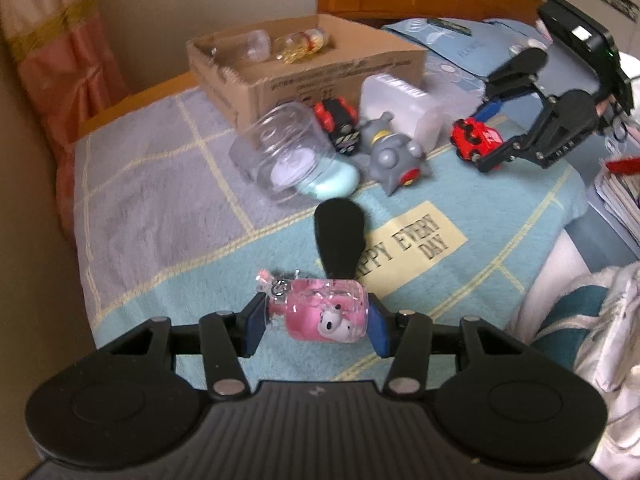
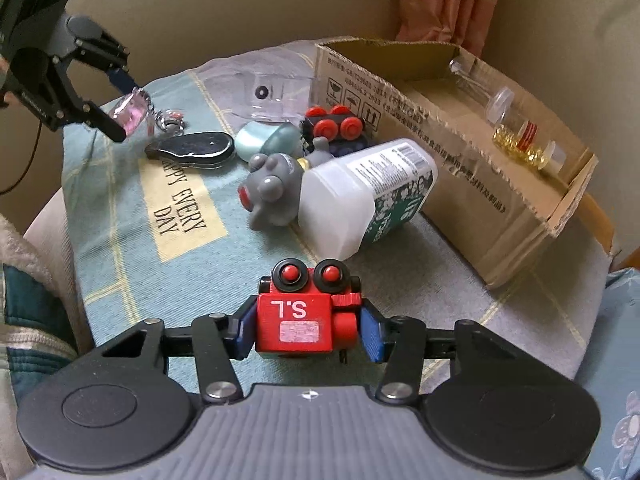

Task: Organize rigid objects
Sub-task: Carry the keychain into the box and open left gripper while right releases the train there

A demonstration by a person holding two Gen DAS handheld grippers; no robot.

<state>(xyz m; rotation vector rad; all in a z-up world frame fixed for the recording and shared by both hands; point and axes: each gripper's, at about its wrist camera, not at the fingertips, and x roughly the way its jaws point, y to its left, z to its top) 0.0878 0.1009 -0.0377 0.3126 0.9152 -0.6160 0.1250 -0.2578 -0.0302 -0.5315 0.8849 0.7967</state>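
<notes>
My left gripper (image 1: pixel 318 326) is shut on a pink bottle-shaped keychain charm (image 1: pixel 332 308), held just above the checked towel (image 1: pixel 160 208); its blue pads press both ends. In the right wrist view this gripper (image 2: pixel 126 110) hangs at the upper left with the charm (image 2: pixel 134 114). My right gripper (image 2: pixel 307 328) is shut on a red toy car (image 2: pixel 296 320) marked "S.L", wheels facing away from the camera. The left wrist view shows that gripper (image 1: pixel 486 134) at the upper right with the car (image 1: pixel 474 136). The cardboard box (image 1: pixel 304 76) stands at the back, holding small clear bottles (image 1: pixel 304 42).
On the towel lie a clear jar (image 1: pixel 280 152), a light blue lid (image 1: pixel 332 184), a black-and-red toy car (image 1: pixel 338 124), a grey toy figure (image 1: pixel 394 156), a white plastic bottle (image 2: pixel 368 200) and a black oval piece (image 1: pixel 340 236). Fabric and papers (image 1: pixel 616 184) crowd the right side.
</notes>
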